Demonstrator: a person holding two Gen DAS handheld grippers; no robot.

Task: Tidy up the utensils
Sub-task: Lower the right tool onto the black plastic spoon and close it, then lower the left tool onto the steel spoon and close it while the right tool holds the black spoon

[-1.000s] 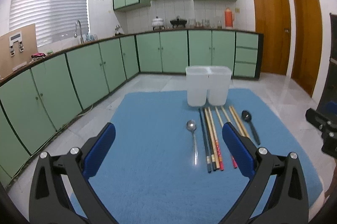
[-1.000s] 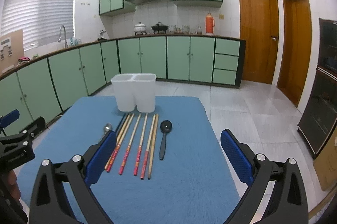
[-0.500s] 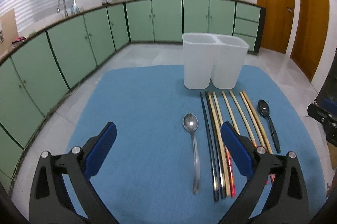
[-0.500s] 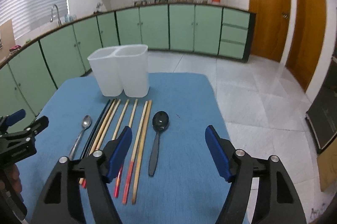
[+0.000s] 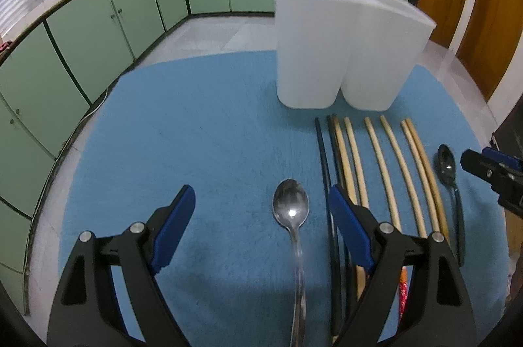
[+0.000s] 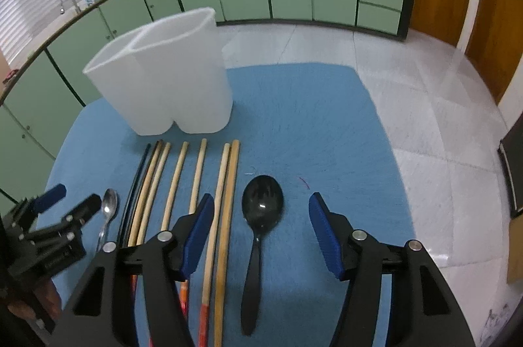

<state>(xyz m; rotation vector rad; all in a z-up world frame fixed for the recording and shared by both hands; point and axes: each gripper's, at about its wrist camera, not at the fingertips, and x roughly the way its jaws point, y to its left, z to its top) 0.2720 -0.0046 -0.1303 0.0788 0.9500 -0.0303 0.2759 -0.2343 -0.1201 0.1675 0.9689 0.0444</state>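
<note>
Blue mat: covers the worktop and carries every item below.

Left claw: hangs over the mat's near left part, angled down, jaws closing but wide apart. The bowl of the metal spoon shows between the blue pads, nearer the right one; no pad touches it.

Metal spoon: lies flat at the left end of the row, bowl towards the holder, handle running back under the claw.

Chopsticks: a row lying side by side between the two spoons, tips towards the holder; two dark sticks at the left, pale wooden ones to their right, some with red near ends.

Black spoon: lies flat at the right end of the row, just beside the last wooden pair, bowl towards the holder.

Right claw: over the black spoon, angled down, jaws closing, narrower than the left. The bowl sits in the gap, clear of both pads.

White two-compartment holder: stands upright at the far side of the mat, just beyond the chopstick tips. I cannot tell what is inside.
</note>
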